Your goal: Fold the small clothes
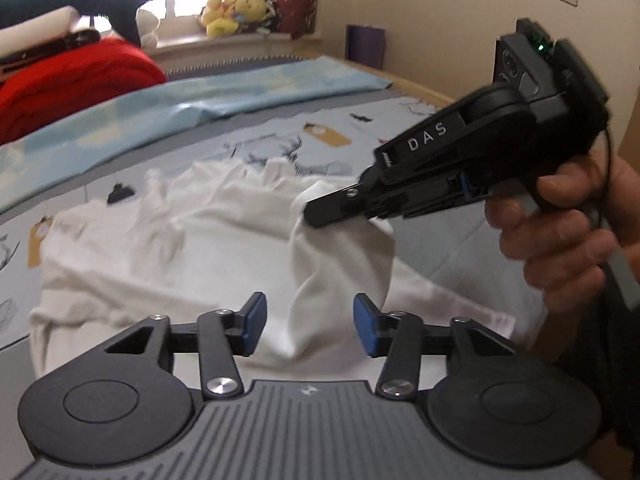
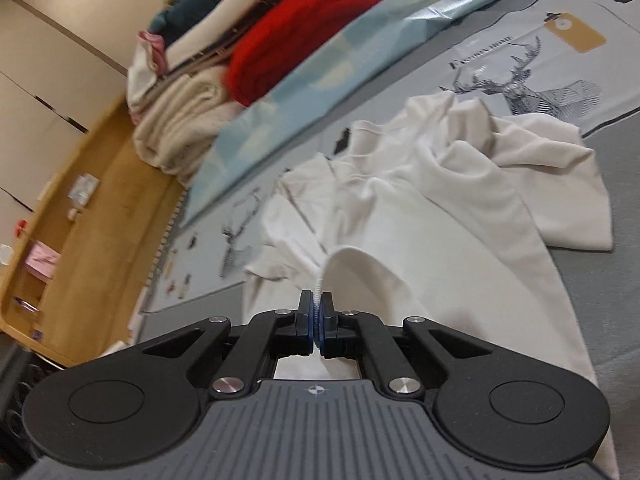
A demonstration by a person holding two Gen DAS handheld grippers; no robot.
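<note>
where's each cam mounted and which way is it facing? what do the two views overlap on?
Left wrist: on the left gripper, jaws open and empty, looking across the bed at the white garment; shows the right gripper and its hand.
Right wrist: on the right gripper, shut on a garment edge, view tilted, facing the folded pile.
Shared: white garment, deer-print bedsheet, red blanket.
</note>
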